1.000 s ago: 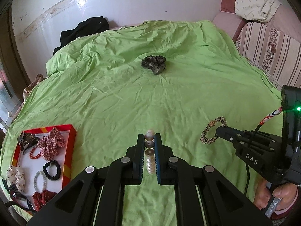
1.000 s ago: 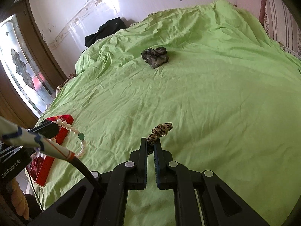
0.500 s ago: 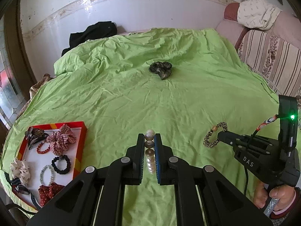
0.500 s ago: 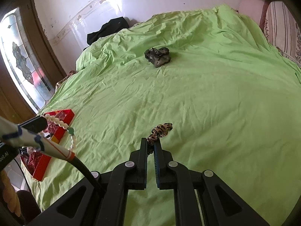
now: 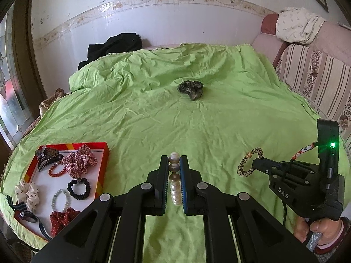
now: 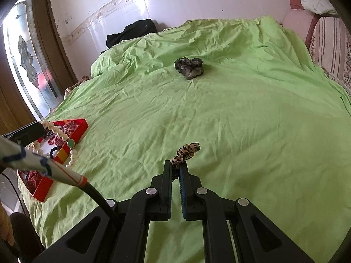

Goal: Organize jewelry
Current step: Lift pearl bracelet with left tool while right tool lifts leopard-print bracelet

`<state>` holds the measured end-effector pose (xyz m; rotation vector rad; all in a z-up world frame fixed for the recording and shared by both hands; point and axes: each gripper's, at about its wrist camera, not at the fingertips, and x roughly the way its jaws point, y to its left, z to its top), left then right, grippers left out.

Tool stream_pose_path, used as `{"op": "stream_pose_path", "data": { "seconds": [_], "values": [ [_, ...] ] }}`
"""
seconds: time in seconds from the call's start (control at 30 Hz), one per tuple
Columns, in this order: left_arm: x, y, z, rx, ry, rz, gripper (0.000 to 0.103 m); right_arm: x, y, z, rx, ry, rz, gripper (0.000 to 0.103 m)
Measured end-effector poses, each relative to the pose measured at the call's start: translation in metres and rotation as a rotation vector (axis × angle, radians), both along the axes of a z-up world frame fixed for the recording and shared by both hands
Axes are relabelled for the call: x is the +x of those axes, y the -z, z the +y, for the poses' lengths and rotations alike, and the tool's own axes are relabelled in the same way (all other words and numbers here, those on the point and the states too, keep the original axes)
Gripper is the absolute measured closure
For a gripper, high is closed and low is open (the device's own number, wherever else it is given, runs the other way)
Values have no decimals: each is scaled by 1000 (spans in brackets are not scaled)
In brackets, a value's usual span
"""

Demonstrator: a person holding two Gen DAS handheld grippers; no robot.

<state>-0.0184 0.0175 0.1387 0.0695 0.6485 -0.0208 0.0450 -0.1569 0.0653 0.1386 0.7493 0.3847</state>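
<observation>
Pearls between left jaws; leopard-print scrunchie between right.

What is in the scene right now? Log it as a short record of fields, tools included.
left tool: shut on pearl bracelet
right tool: shut on leopard scrunchie
tray: red, near left on bed, holds scrunchies, bracelets, clips
dark scrunchie: loose, mid-bed
bed: green sheet
</observation>
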Motion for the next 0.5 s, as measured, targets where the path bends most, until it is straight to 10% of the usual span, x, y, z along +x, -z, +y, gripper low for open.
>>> {"op": "stream_pose_path", "data": {
  "seconds": [0.5],
  "values": [
    [-28, -10, 30, -67, -23, -41, 94, -14, -6, 12, -32, -8, -39, 96]
  ]
}}
